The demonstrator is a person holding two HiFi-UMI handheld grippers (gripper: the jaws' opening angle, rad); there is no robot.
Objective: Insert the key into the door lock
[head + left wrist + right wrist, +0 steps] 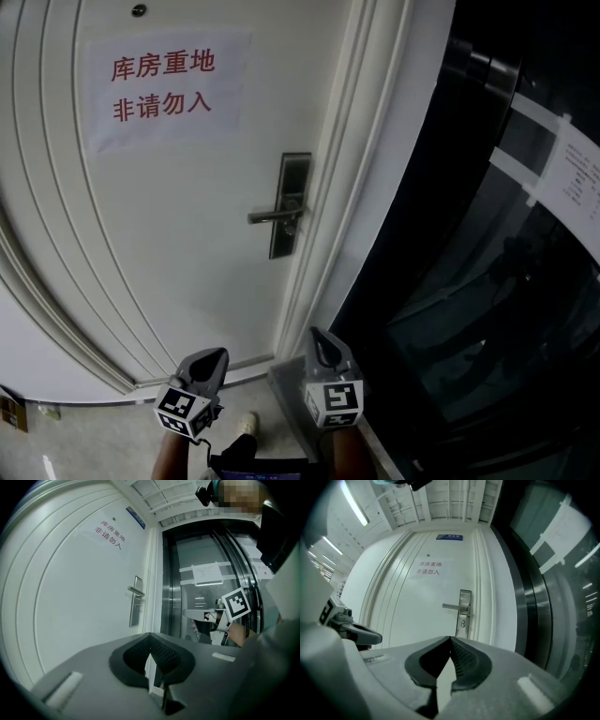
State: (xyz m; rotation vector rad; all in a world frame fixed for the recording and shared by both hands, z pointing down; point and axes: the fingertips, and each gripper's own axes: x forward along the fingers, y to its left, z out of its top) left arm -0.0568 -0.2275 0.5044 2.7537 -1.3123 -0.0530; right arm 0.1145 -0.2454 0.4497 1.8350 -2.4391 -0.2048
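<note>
The left tongs [150,637] and right tongs [450,639] are both closed, with nothing visible between them. No key shows in any view. The door lock [291,204] is at frame centre. A key is probably light, stiff and slippery: pinch its flat head.

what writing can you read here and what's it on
"库房重地": red, top line of the paper notice taped to the door.
"非请勿入": red, second line of the same notice.
Blue plate above the door: too small to read.
Sheets on the glass panel: print too blurred to read.
</note>
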